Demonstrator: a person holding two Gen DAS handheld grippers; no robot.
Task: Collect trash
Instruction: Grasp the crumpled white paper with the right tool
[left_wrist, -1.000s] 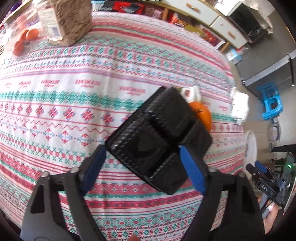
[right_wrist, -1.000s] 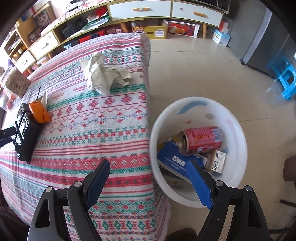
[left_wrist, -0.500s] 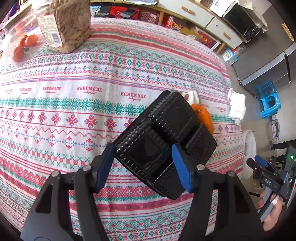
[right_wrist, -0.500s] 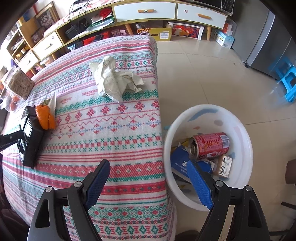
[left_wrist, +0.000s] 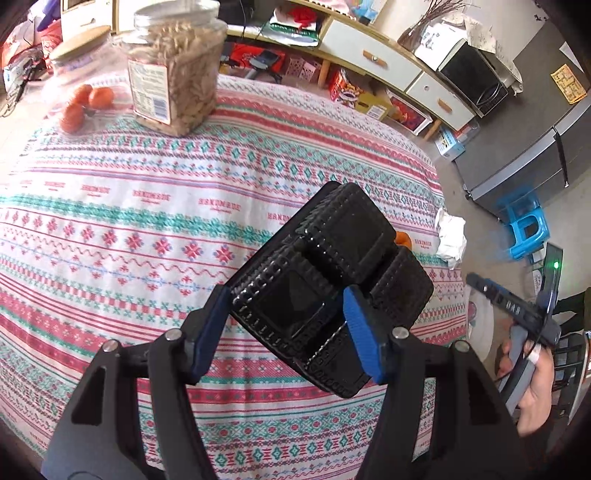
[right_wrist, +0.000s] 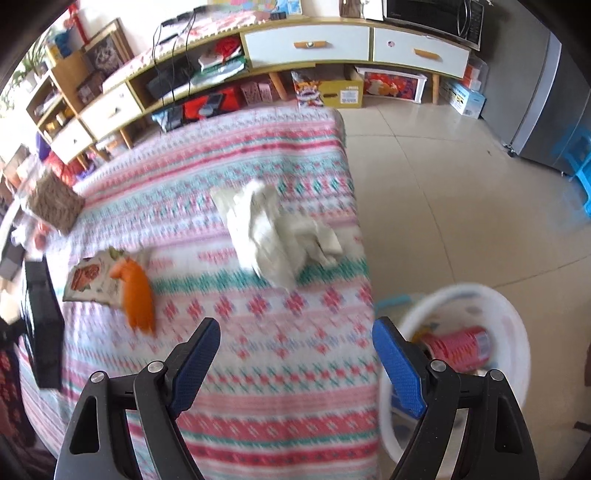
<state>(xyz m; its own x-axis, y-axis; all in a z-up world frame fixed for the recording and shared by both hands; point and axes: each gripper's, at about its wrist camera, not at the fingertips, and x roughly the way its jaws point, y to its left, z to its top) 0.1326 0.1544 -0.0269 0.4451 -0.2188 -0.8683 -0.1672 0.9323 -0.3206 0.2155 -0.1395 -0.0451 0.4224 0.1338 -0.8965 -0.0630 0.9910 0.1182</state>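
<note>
A clear jar of pale nuts (left_wrist: 177, 70) with a white label stands on the desk at the upper left of the left wrist view, with a few small orange-red fruits (left_wrist: 83, 105) just beside it, further left. The desk wears a patterned cloth (left_wrist: 147, 229) in red, teal and white bands. Behind it, along the top of the frame, runs a low sideboard with white drawers (right_wrist: 306, 42) and open shelves crowded with boxes. A black microwave (left_wrist: 471, 79) sits at the upper right, a grey refrigerator (left_wrist: 532, 162) below it, and a blue plastic stool (left_wrist: 524, 230) on the pale tiled floor (right_wrist: 443, 166) at the right edge
</note>
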